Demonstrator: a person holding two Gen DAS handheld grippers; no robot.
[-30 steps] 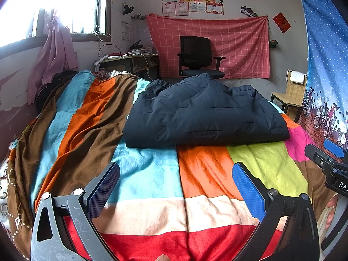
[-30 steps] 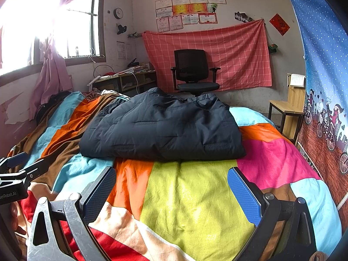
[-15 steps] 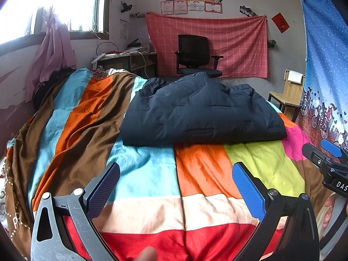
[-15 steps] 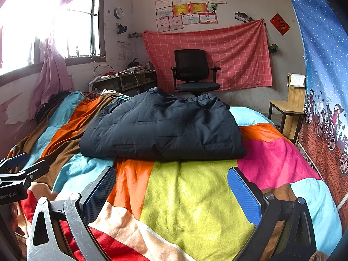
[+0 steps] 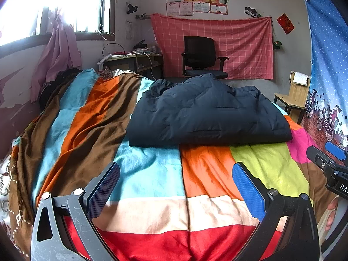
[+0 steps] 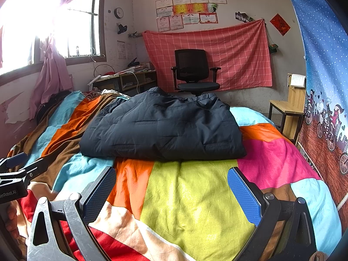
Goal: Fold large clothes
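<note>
Both grippers, left (image 5: 176, 187) & right (image 6: 171, 189), gaped wide, empty, over bedspread (image 5: 150, 174). Navy padded jacket (image 5: 206, 113) lay folded mid-bed, well ahead. Advice: pinch near hem corners evenly, lift tog.

navy jacket (image 5: 206, 111), multicoloured patchwork bedspread (image 5: 152, 174)

Left gripper (image 5: 176, 184) + right gripper (image 6: 171, 189) both spread wide, empty, side by side, level, short of bedspread (image 5: 150, 174) near edge.
</note>
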